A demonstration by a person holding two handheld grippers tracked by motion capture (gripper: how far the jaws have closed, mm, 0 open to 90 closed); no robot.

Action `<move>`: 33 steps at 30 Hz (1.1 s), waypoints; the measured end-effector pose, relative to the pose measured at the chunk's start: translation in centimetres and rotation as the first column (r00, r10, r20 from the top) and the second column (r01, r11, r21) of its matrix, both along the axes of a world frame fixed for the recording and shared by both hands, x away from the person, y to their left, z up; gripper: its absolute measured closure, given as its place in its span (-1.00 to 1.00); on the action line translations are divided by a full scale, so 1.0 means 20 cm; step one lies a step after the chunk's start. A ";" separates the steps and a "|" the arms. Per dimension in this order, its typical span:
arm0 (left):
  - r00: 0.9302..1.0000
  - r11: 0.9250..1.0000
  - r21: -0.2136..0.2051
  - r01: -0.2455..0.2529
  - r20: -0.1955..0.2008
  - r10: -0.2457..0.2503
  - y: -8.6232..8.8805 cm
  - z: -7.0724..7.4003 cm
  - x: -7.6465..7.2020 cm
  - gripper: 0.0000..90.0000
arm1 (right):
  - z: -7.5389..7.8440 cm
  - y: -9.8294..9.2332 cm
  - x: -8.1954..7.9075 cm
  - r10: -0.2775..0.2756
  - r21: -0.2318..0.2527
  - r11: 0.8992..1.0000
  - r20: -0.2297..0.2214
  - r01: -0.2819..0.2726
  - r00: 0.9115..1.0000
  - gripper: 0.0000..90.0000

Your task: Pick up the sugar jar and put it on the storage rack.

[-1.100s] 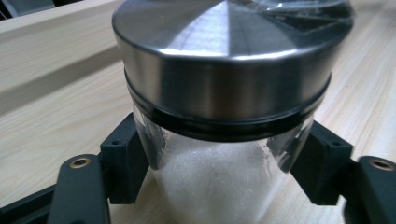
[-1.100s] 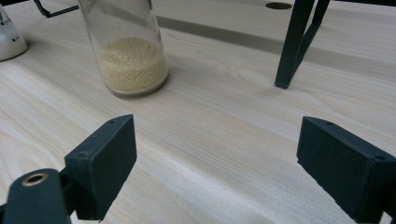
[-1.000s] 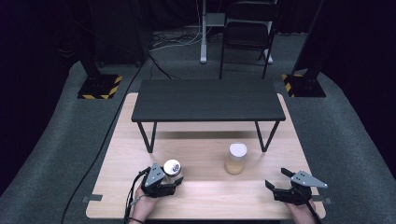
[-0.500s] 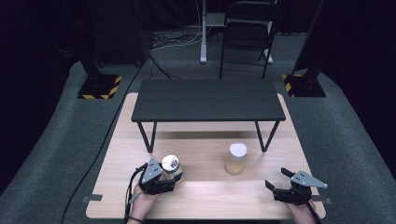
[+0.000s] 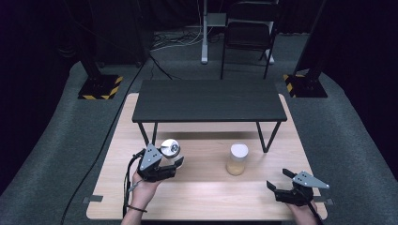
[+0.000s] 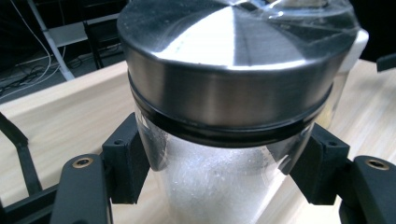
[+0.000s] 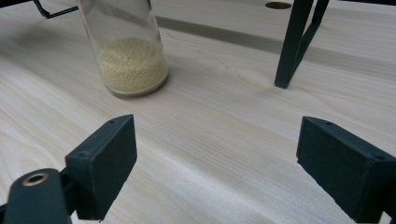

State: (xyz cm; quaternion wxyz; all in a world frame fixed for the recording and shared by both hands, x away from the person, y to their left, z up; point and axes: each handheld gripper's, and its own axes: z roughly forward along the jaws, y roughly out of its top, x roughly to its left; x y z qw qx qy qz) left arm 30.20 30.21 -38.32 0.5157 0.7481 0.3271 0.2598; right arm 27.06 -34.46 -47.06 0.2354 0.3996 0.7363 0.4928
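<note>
- The left gripper [image 5: 164, 165] is at the near left part of the wooden worktop [image 5: 206, 197], with the person's left hand [image 5: 143, 190] behind it.
- Its jaws are closed on a glass jar with a steel lid [image 5: 170, 148]; in the left gripper view the two black pads press on the glass wall from both sides, just below the lid [image 6: 233, 60].
- This jar holds white grains [image 6: 219, 186], and it stands nearly upright between the jaws.
- In the high view I cannot tell if the jar's base touches the worktop or not.
- The right gripper [image 5: 285, 183] is at the near right corner of the worktop, and its jaws stand wide apart with nothing between them.
- In the right gripper view there is bare wood between its jaws.
- A second jar with a white lid [image 5: 237, 159] stands upright on the worktop, between the two grippers and a little farther away; it holds yellowish grains [image 7: 133, 65] in its lower part.
- A low black shelf [image 5: 209, 99] on thin legs stands on the far half of the worktop; the second jar is just near of its right leg [image 5: 268, 136].
</note>
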 end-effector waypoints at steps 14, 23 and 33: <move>1.000 1.000 0.025 0.008 0.024 -0.009 -0.07 0.22 0.07 -0.31 | 0.00 0.00 0.00 0.001 -0.007 1.000 -0.001 -0.001 1.000 -0.76; 1.000 1.000 0.004 0.003 0.024 -0.003 -0.07 0.31 0.12 -0.31 | 0.00 0.00 0.01 0.001 -0.007 1.000 -0.003 -0.001 1.000 -0.76; 0.999 1.000 -0.013 -0.013 0.040 0.014 -0.09 0.41 0.16 -0.31 | 0.00 0.00 0.01 0.000 -0.003 1.000 -0.003 0.000 1.000 -0.76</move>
